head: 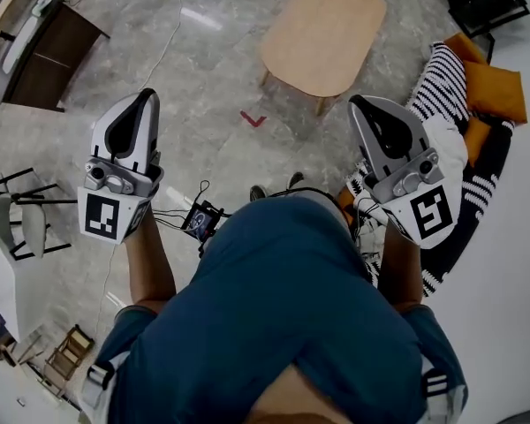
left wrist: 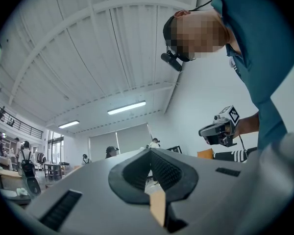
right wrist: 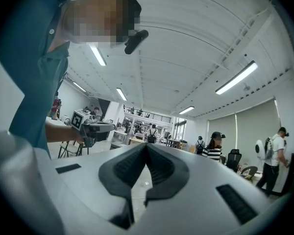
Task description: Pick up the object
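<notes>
Which thing is to be picked up I can't tell; nothing lies between either pair of jaws. The left gripper (head: 140, 100) and right gripper (head: 360, 104) are both clenched empty and held out level, probably just carried. Ahead of them stands a wooden table (head: 327, 29), with a striped throw (head: 442, 78) beside the right one.

The head camera looks steeply down from above the person (head: 283, 307) onto the grey floor (head: 185, 69), with the left gripper (head: 140, 104) and right gripper (head: 371, 117) close below it. Each gripper camera sits just behind its own closed jaws, facing outward and taking in the ceiling (left wrist: 88, 58). Each also catches the other gripper and the person at its edge.
</notes>
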A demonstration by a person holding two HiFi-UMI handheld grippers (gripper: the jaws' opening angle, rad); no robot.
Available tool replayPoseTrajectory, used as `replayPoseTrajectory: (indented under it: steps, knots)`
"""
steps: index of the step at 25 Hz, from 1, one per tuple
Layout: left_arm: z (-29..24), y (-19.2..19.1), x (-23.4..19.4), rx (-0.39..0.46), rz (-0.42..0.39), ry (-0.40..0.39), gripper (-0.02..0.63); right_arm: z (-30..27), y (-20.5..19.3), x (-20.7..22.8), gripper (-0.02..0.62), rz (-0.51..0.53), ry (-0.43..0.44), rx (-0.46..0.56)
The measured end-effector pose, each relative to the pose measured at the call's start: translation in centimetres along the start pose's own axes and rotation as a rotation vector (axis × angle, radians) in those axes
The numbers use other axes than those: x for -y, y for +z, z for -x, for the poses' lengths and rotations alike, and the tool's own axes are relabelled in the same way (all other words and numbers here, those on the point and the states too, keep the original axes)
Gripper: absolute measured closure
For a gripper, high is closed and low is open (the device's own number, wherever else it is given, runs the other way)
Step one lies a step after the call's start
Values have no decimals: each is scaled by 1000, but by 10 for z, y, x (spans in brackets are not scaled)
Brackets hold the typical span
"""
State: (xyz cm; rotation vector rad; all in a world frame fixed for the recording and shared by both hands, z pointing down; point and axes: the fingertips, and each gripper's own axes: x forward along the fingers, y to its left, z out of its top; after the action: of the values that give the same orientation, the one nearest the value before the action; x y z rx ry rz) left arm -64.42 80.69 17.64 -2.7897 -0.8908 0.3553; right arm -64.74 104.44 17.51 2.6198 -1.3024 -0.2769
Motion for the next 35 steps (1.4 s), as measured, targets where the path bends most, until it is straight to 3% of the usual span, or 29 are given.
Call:
replayPoseTrajectory:
  steps: [7, 17, 20, 25, 31, 35]
  knots:
    - [-20, -15, -40, -38, 3, 94, 603, -49, -22, 33, 581, -29, 75, 9]
    - [-74, -30, -78, -103, -54, 202, 603, -114, -48, 106, 581, -68, 183, 55]
    - [-78, -24, -83, -74, -64, 236, 603, -126, -55, 112, 581, -82, 216, 61]
    - [-65, -35, -83, -135, -97, 291, 603, -134, -66, 110, 581, -75, 266, 96]
    - [-59, -51, -152, -157, -89, 327, 603, -207, -73, 108, 581, -79, 305, 88]
    - [-48, -53, -192, -122, -89, 331, 603, -251, -68, 96, 581, -77, 298, 103]
